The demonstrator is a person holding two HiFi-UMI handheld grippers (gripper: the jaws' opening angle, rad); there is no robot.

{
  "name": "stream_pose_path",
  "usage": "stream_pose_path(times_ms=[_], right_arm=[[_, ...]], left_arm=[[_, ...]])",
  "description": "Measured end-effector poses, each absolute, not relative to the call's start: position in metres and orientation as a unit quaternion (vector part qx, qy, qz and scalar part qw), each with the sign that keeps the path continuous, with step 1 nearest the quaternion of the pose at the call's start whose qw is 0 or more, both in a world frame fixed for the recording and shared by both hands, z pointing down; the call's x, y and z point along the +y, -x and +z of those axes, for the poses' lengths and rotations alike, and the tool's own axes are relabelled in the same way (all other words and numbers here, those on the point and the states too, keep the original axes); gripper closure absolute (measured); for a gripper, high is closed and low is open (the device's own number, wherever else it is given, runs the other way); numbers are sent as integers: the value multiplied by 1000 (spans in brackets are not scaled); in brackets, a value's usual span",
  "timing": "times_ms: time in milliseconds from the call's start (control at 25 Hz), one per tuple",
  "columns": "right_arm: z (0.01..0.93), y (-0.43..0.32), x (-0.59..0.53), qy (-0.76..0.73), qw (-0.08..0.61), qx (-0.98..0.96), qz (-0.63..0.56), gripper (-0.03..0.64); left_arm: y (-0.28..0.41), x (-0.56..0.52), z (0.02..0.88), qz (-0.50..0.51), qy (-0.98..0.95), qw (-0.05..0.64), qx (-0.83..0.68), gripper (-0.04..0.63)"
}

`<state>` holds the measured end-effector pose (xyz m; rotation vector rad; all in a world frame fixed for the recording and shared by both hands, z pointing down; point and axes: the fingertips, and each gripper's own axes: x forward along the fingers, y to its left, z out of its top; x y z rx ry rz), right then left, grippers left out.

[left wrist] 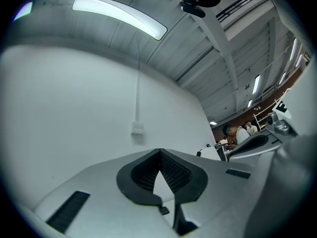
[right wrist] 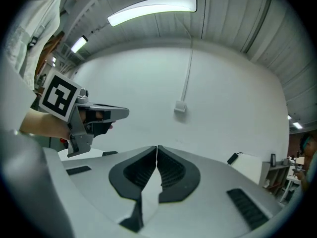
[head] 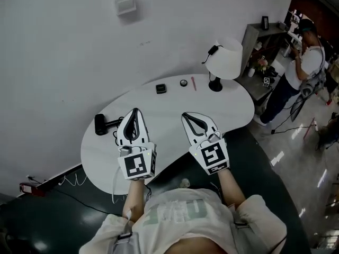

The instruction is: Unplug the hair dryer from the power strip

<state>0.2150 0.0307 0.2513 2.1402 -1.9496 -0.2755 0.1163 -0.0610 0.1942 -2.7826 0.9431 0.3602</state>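
Observation:
A black hair dryer (head: 101, 124) lies on the left part of the white oval table (head: 159, 105). My left gripper (head: 136, 110) hovers over the table just right of the dryer, shut and empty. My right gripper (head: 184, 115) hangs beside it over the table's middle, also shut with nothing in it. In the left gripper view the closed gripper (left wrist: 159, 150) points at the white wall, above the table. The right gripper view shows its closed gripper (right wrist: 157, 147) aimed at the same wall, with the left gripper (right wrist: 106, 114) off to the left. A reddish block with cables (head: 29, 188) lies on the floor by the wall; I cannot tell whether it is the power strip.
A white lamp (head: 226, 60) stands at the table's far right. A small black box (head: 161, 88), a round item (head: 183, 82) and a red pen (head: 193, 83) lie at the back edge. A white cable (head: 114, 187) hangs off the near edge. A person (head: 304, 62) stands by shelves at right.

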Motion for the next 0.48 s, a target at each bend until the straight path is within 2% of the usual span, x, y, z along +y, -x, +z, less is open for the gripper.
stream_pose_path(times_ms=[480], right_arm=[[255,-245,-10,-657,106,-742,-81,595]], left_arm=[[-155,-90,204,84,923,83,366,581]])
